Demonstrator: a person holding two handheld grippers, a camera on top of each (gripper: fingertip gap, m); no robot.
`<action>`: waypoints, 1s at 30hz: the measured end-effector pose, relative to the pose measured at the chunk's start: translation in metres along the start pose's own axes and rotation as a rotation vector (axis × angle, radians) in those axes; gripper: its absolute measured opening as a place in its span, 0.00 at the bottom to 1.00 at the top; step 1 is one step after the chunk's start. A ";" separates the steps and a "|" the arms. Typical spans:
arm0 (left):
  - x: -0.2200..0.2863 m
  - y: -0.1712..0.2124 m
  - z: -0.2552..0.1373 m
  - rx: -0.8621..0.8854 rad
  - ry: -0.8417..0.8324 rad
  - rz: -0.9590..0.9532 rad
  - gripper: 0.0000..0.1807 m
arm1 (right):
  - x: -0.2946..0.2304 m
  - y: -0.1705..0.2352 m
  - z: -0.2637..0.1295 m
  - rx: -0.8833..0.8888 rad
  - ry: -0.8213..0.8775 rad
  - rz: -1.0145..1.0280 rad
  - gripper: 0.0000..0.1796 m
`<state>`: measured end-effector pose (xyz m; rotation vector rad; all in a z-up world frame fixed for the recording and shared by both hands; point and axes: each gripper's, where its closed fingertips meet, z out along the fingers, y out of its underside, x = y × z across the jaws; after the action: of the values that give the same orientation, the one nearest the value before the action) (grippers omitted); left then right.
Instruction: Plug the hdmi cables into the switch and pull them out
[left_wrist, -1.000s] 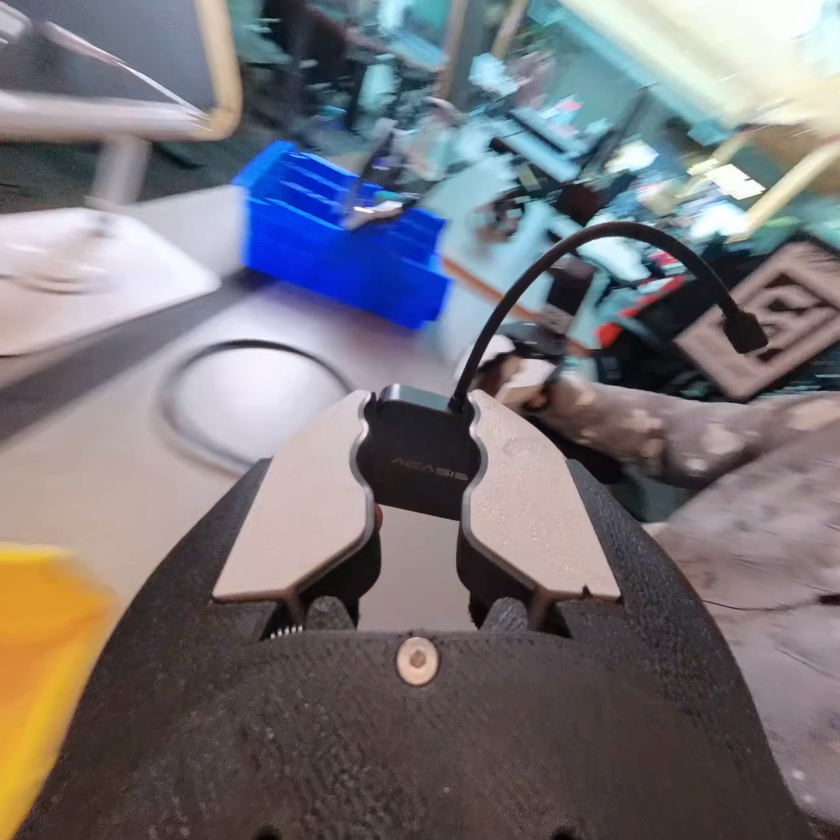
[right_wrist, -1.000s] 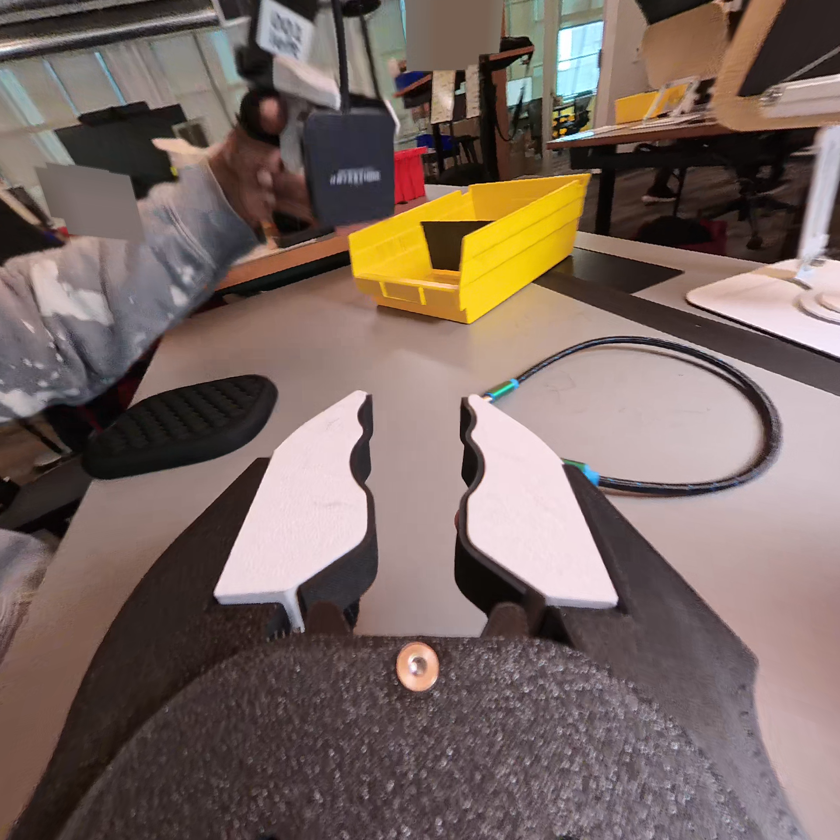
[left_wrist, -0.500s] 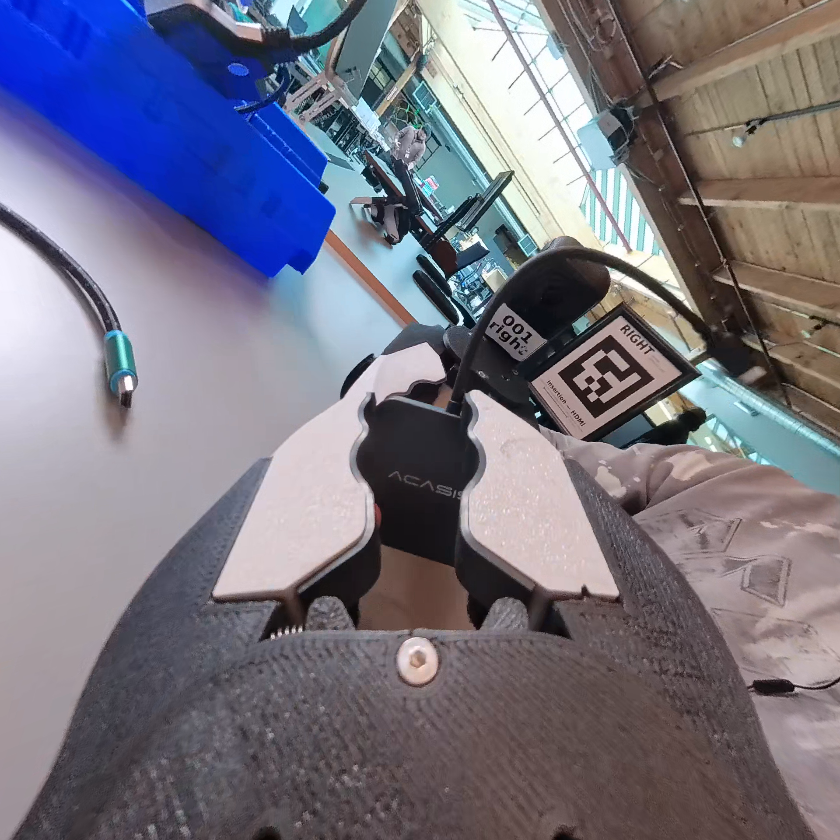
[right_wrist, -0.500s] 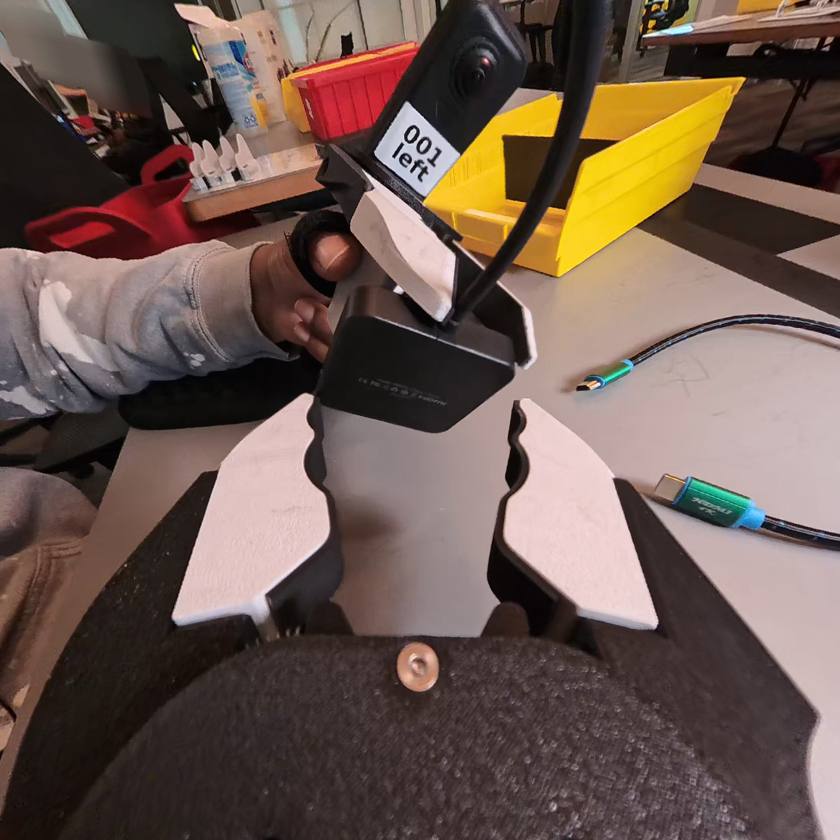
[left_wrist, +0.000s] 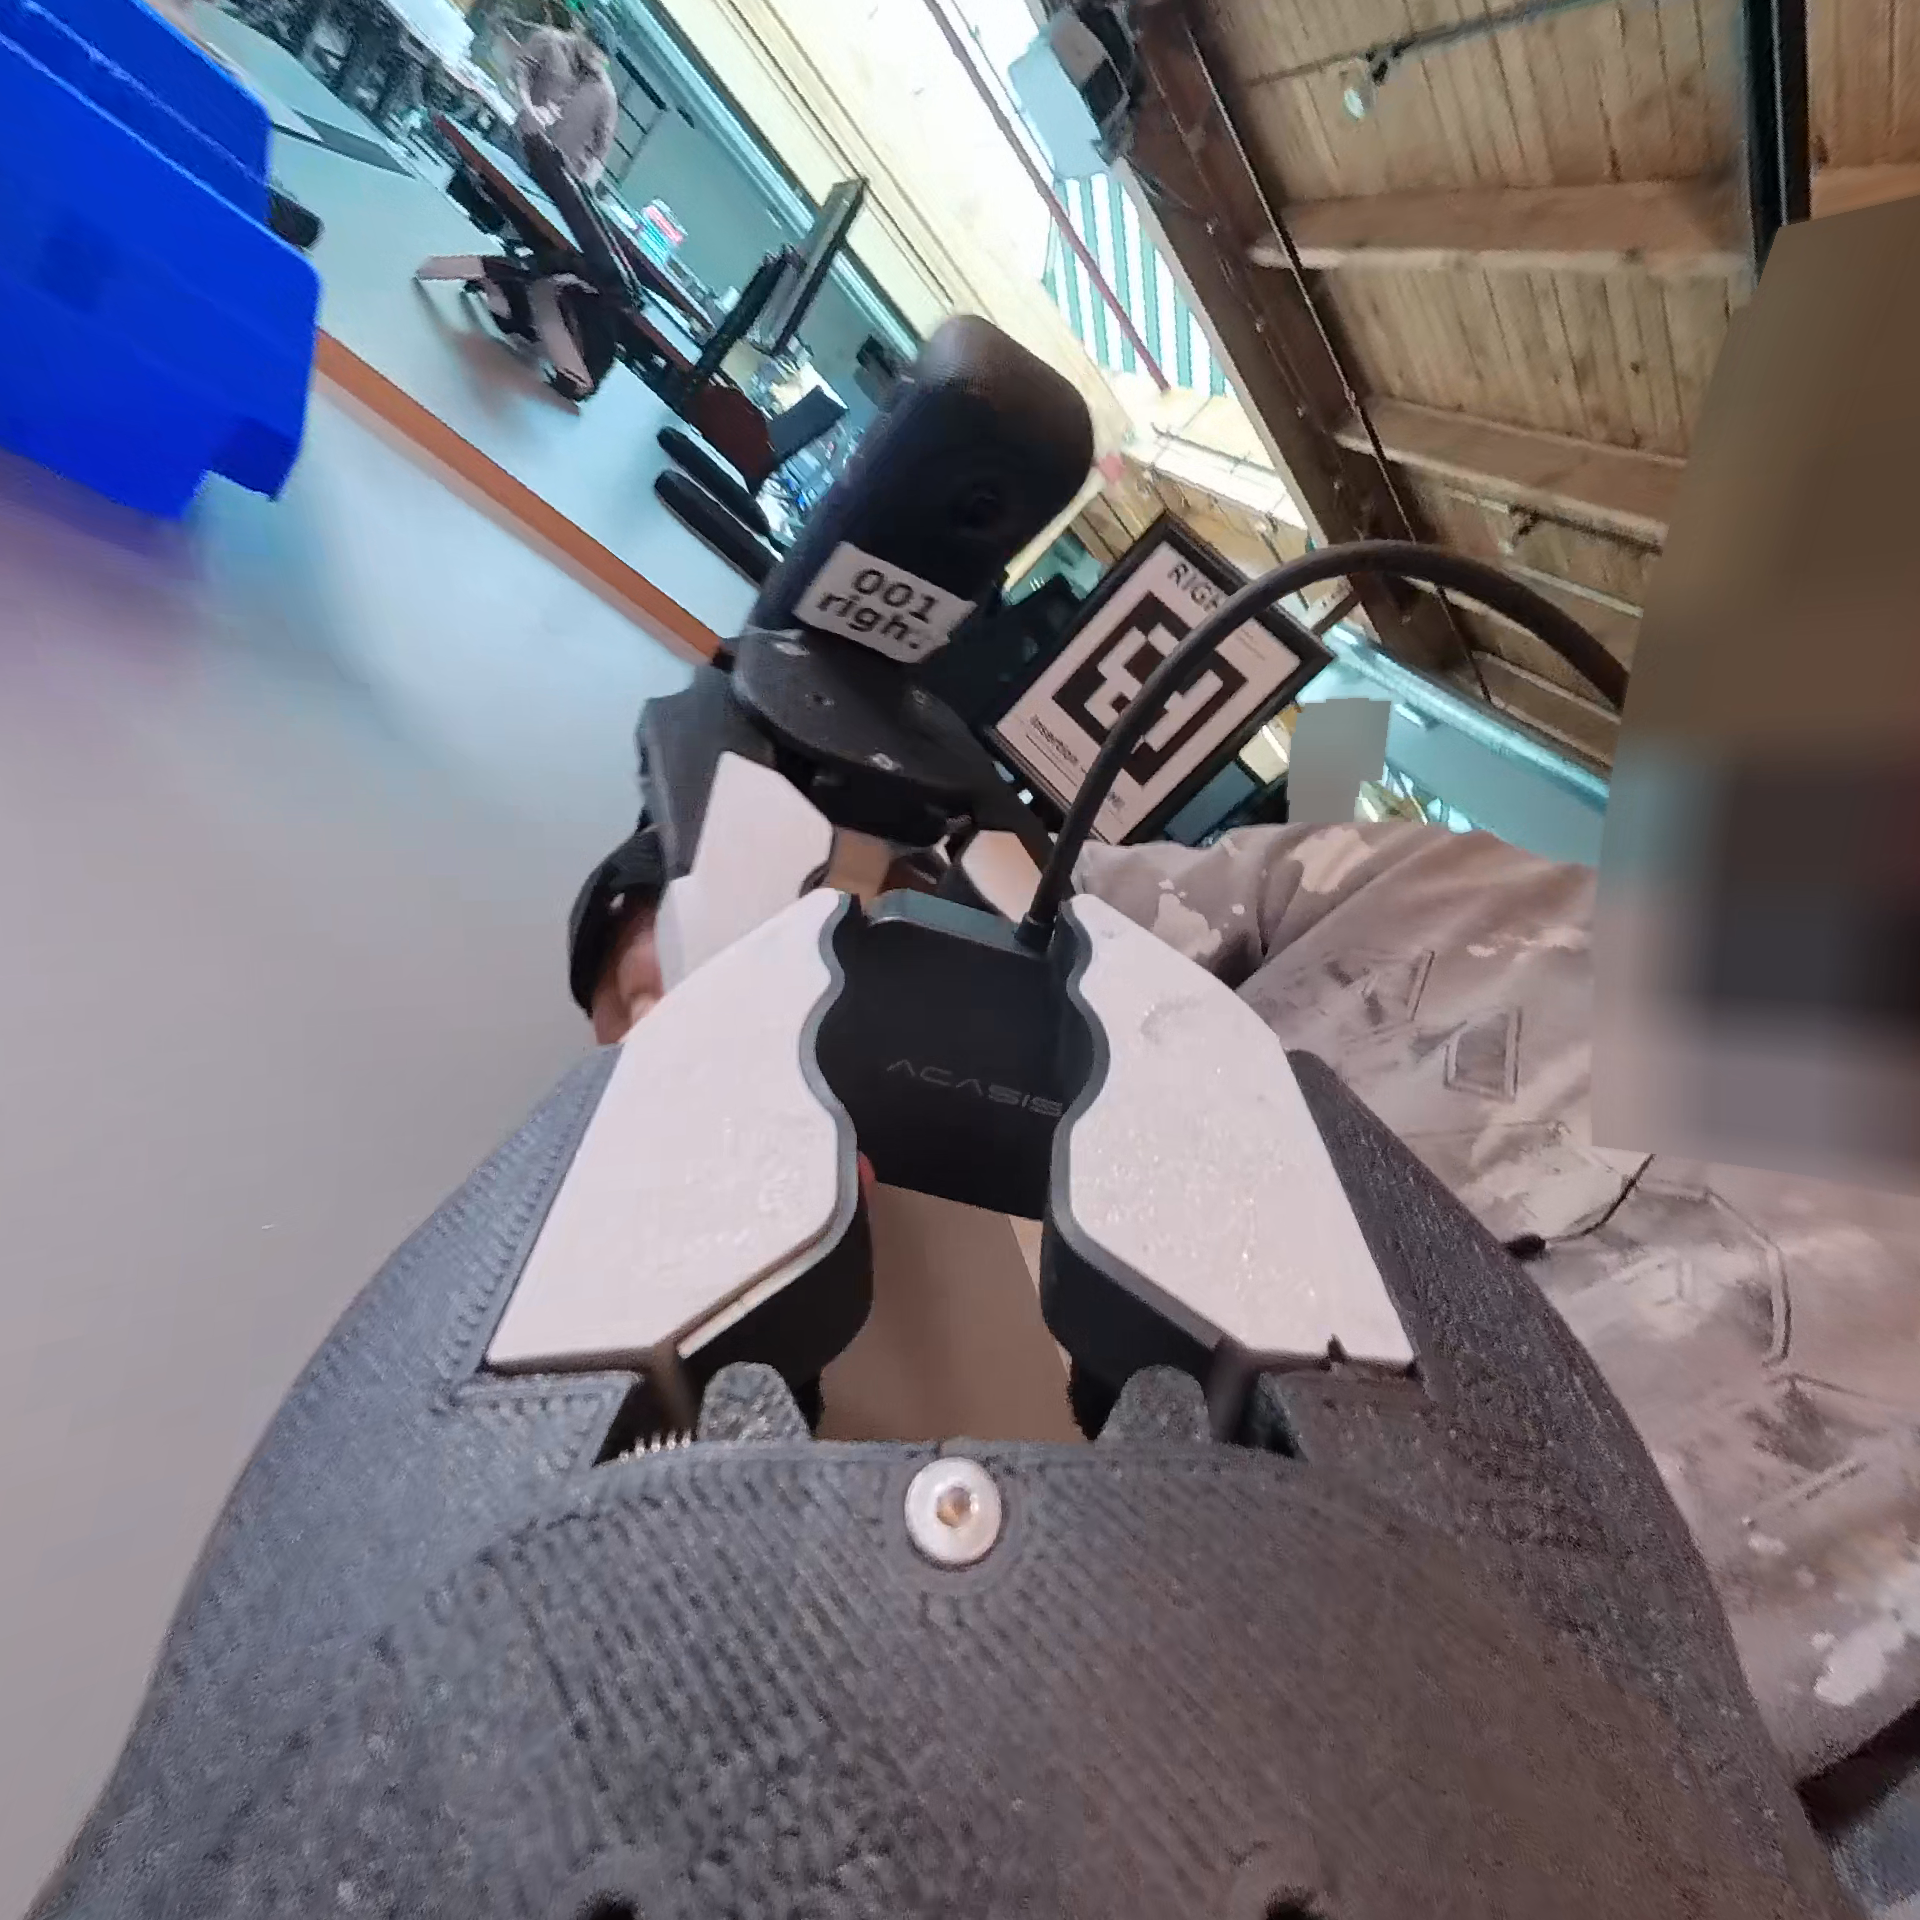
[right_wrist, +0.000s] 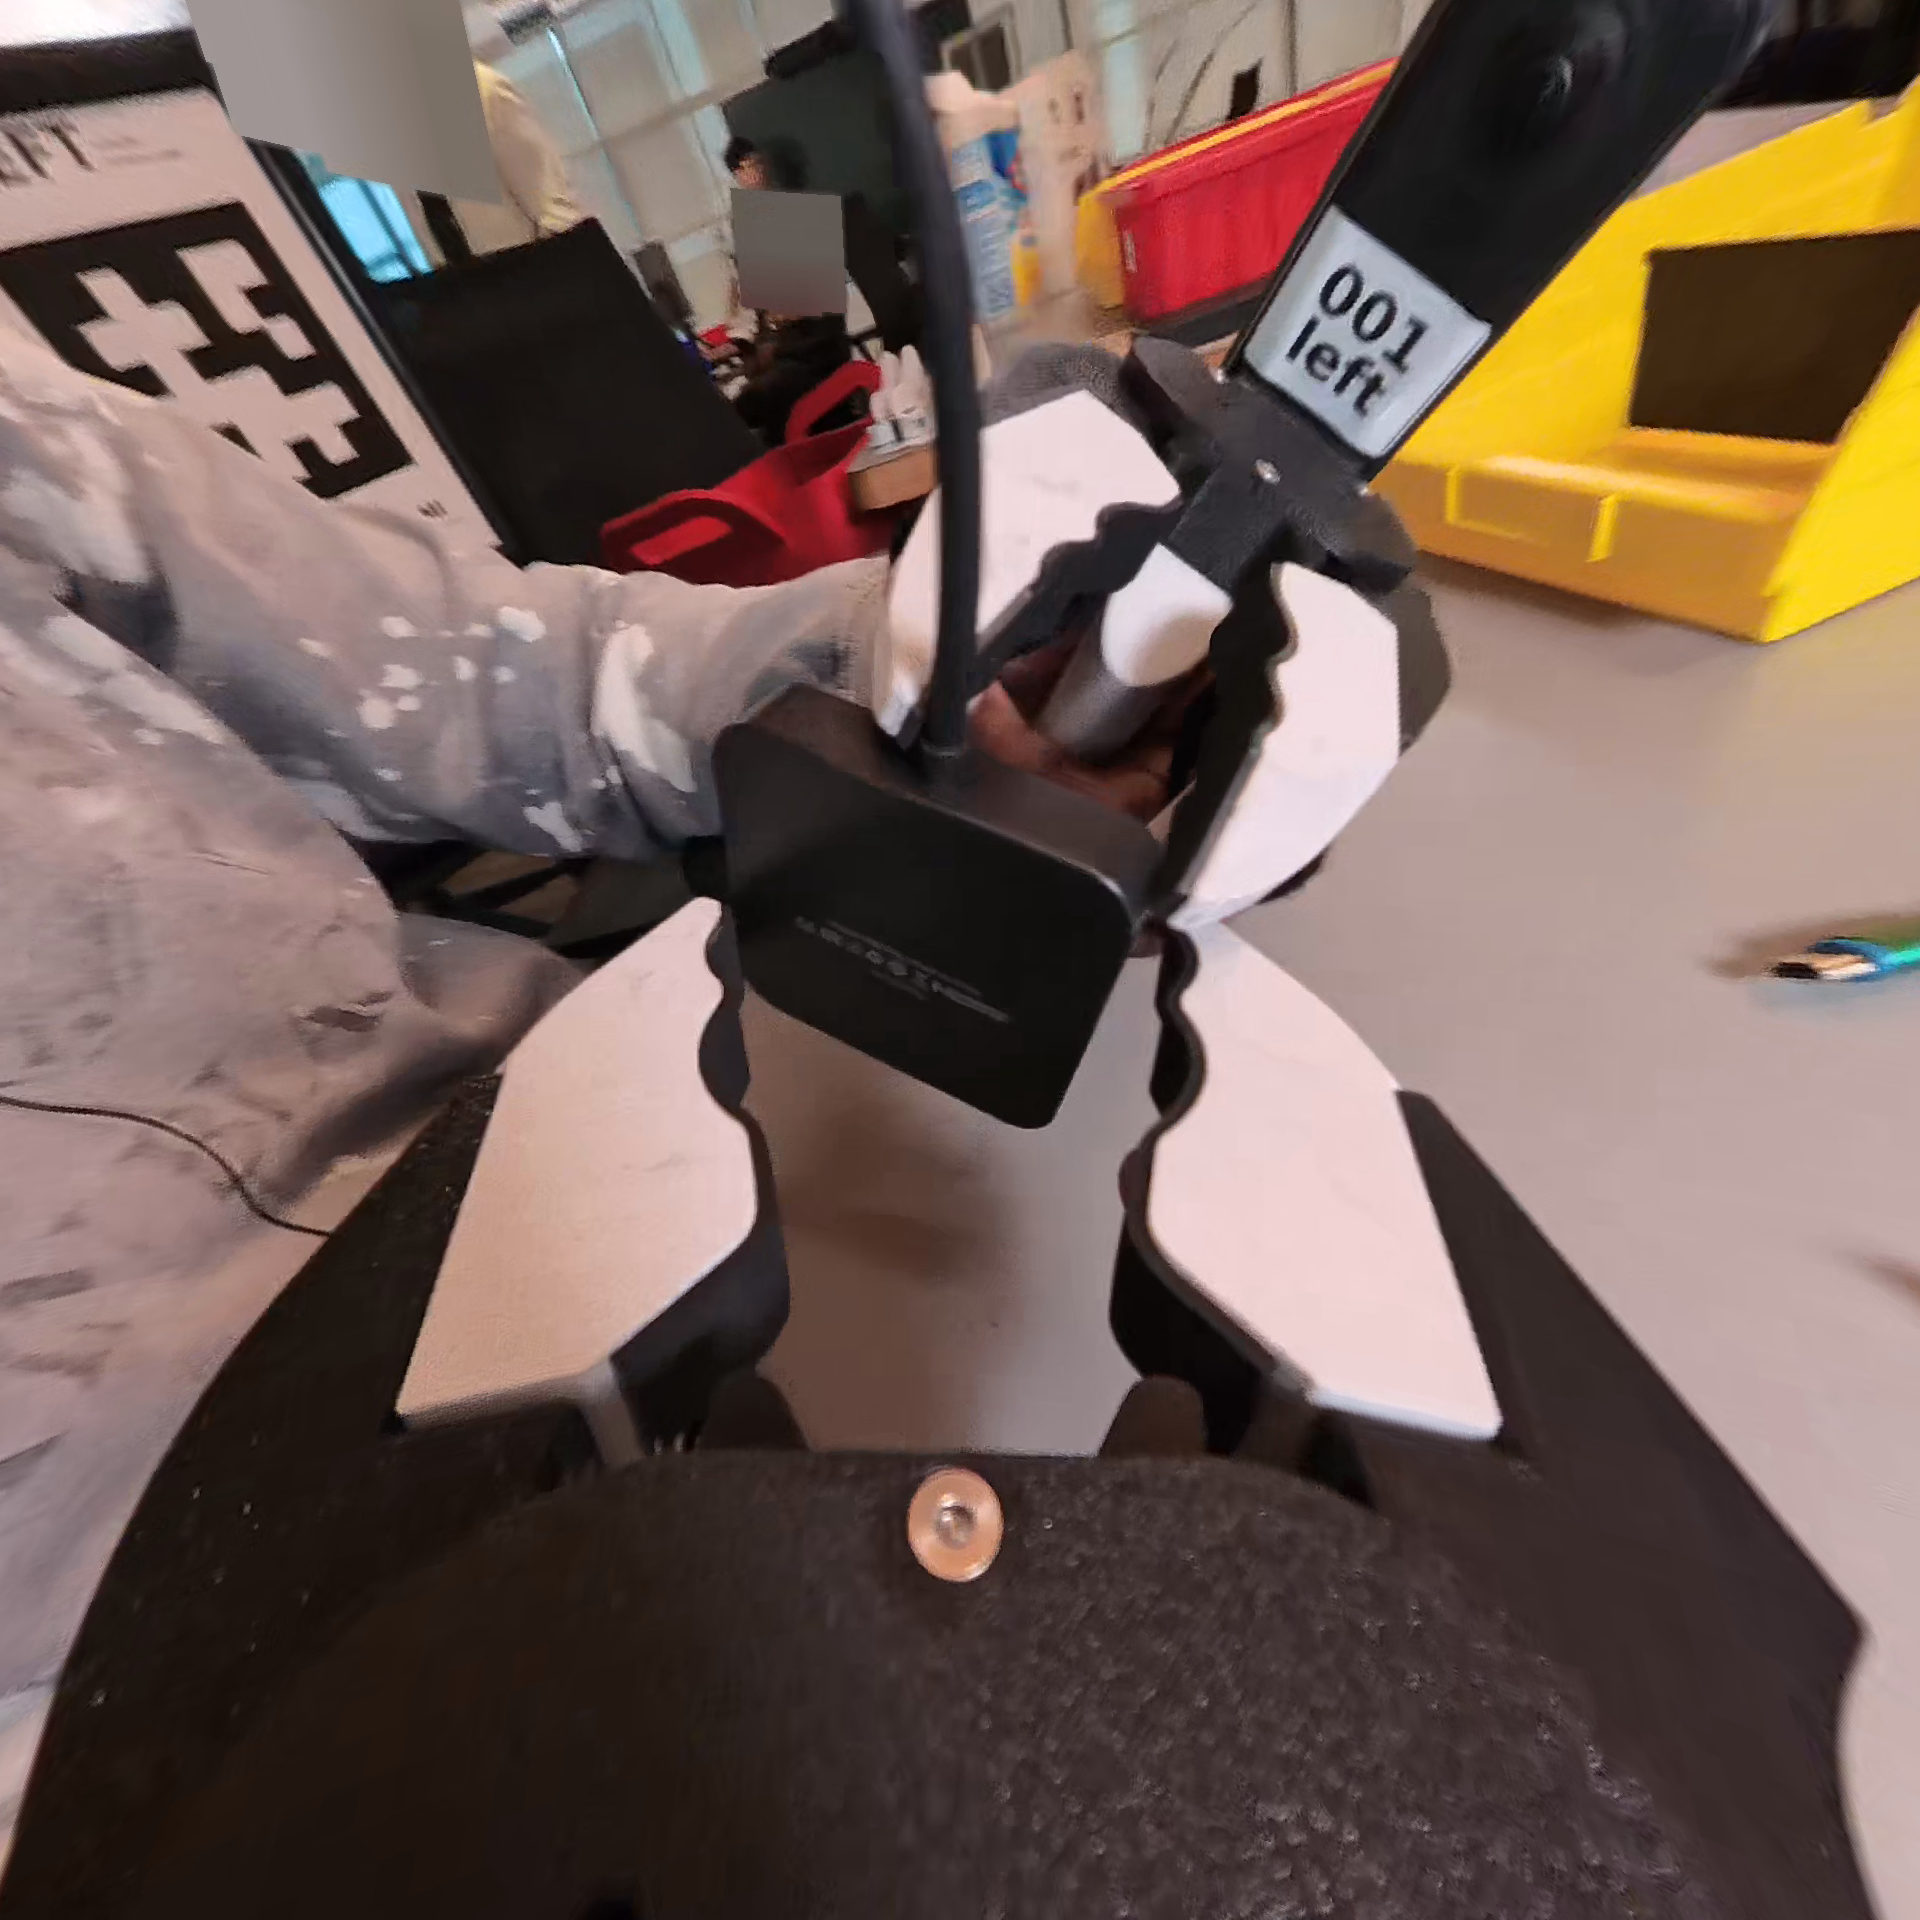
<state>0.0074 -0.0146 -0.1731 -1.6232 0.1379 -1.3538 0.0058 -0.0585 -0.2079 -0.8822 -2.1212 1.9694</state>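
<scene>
Right wrist view only, cable plug (right_wrist: 1839, 958) on table (right_wrist: 1558, 831), left gripper (left_wrist: 951, 1029) clamping switch (left_wrist: 940, 1081)

Matt black plastic switch (left_wrist: 951, 1081), rough textured gripper (left_wrist: 954, 940) body, smooth grey table (right_wrist: 1610, 935)

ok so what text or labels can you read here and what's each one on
I won't quote writing; here is where it stands.
Switch: pale brand word on its black face.
Switch underside, right wrist view: lines of fine print.
Right camera sticker: two short lines, black on white.
Left camera sticker: likewise.
Marker board: square code with small print.
Second board: the same, partly cut off.
Cable plug: too blurred to read.
</scene>
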 end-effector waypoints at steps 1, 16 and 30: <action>0.001 0.001 0.001 -0.011 -0.002 0.005 0.20 | -0.001 0.000 -0.001 0.007 -0.008 0.002 0.42; 0.000 -0.019 -0.018 0.096 -0.132 0.079 0.20 | 0.024 -0.044 -0.044 0.344 0.051 0.155 0.07; -0.005 -0.015 -0.006 0.006 -0.373 0.474 0.08 | 0.022 -0.059 -0.053 0.453 0.115 0.038 0.07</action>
<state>-0.0062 -0.0071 -0.1665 -1.6754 0.2735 -0.6811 -0.0076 -0.0011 -0.1504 -0.9209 -1.5122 2.2239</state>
